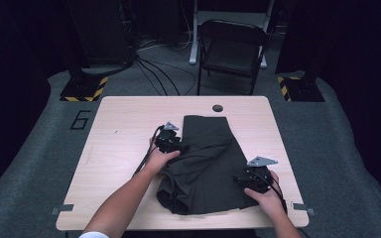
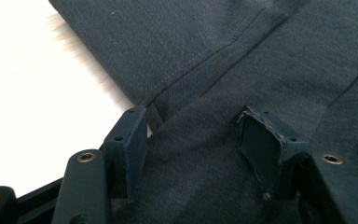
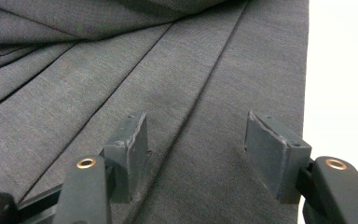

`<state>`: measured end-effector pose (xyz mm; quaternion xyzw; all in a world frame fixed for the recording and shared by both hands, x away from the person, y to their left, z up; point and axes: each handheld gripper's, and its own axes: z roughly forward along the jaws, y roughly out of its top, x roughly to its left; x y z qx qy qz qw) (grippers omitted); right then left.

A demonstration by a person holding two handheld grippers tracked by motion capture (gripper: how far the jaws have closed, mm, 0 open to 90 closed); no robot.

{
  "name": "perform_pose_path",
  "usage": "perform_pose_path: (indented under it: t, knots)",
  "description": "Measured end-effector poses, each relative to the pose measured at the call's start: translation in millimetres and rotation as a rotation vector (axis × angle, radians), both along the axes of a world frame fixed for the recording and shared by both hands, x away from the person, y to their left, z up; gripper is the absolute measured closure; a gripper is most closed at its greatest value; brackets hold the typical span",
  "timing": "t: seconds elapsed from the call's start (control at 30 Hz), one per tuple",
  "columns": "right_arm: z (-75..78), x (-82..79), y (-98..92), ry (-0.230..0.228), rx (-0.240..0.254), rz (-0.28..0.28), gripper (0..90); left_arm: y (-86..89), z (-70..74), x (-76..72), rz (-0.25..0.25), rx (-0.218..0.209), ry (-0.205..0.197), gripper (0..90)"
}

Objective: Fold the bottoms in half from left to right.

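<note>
Dark grey garment (image 1: 206,166), pleated or folded in layers, lies on the wooden table (image 1: 119,158), on the middle-to-right part, running from near the round hole (image 1: 218,108) at the far edge down to the near edge. It narrows toward the hole and fans wider toward the person.

Left gripper (image 1: 171,141) sits at the garment's left edge, about halfway along. In the left gripper view its jaws stand apart over the cloth (image 2: 242,70), right where a stitched seam and a folded edge meet the bare table (image 2: 32,93). Cloth lies between the pads, but they do not press on it.

Right gripper (image 1: 253,179) rests on the garment's near right corner. In the right gripper view its jaws are also apart, set down on the pleats (image 3: 121,79) just inside the garment's right edge. Nothing pinched there either; the pads look to stand on the fabric, one fold running between them.

Step in hand, as I read it: folding or arranging the garment, both tongs placed and neither closed. The next move calls for each to close on one edge layer. On the left that means the folded edge at the seam, and on the right a single pleat rather than the whole stack, or the layers may drag.

Containers: none on the table. Beyond the hole, a folding chair (image 1: 232,49) stands on the floor.
</note>
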<state>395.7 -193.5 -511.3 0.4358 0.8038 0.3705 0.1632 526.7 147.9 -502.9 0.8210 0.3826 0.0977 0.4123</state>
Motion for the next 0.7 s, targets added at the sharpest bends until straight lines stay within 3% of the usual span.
perform_pose_path:
  t: [0.07,0.17,0.23,0.27,0.3,0.33,0.4,0.5,0.67,0.7]
  knots:
    - [-0.5,0.8,-1.1,-0.008,-0.005,0.006,39.0,0.0,-2.1,0.8,-0.016,-0.011,0.022,47.7]
    - [-0.6,1.3,-2.3,-0.004,-0.006,0.009,39.0,-2.2,-0.5,-2.7,-0.047,-0.008,0.018,54.8]
    - [-0.5,0.4,-2.0,0.008,0.006,-0.007,39.0,-4.2,1.6,-4.8,-0.063,-0.009,0.016,63.3]
    - [-0.8,0.9,-2.6,-0.001,0.012,-0.006,39.0,-4.6,4.1,-6.0,-0.102,-0.007,0.023,75.0]
    - [-0.8,0.9,-2.6,-0.001,0.012,-0.006,39.0,-4.6,4.1,-6.0,-0.102,-0.007,0.023,81.6]
    - [-0.3,0.8,-3.2,-0.001,0.006,-0.004,39.0,-6.4,5.3,-7.9,-0.110,-0.011,0.036,81.6]
    - [0.4,0.6,-3.3,-0.010,0.006,-0.003,39.0,-8.7,8.1,-9.7,-0.125,0.002,0.038,90.0]
    - [0.8,0.3,-2.9,-0.002,0.007,-0.004,39.0,-13.0,15.2,-11.9,-0.146,0.014,0.015,90.0]
    - [0.9,0.2,-2.6,-0.005,0.007,-0.004,39.0,-17.9,16.8,-9.3,-0.135,0.027,-0.008,89.7]
    - [0.8,0.4,-2.6,-0.007,0.004,-0.002,39.0,-19.1,16.7,-8.4,-0.119,0.030,-0.009,80.0]
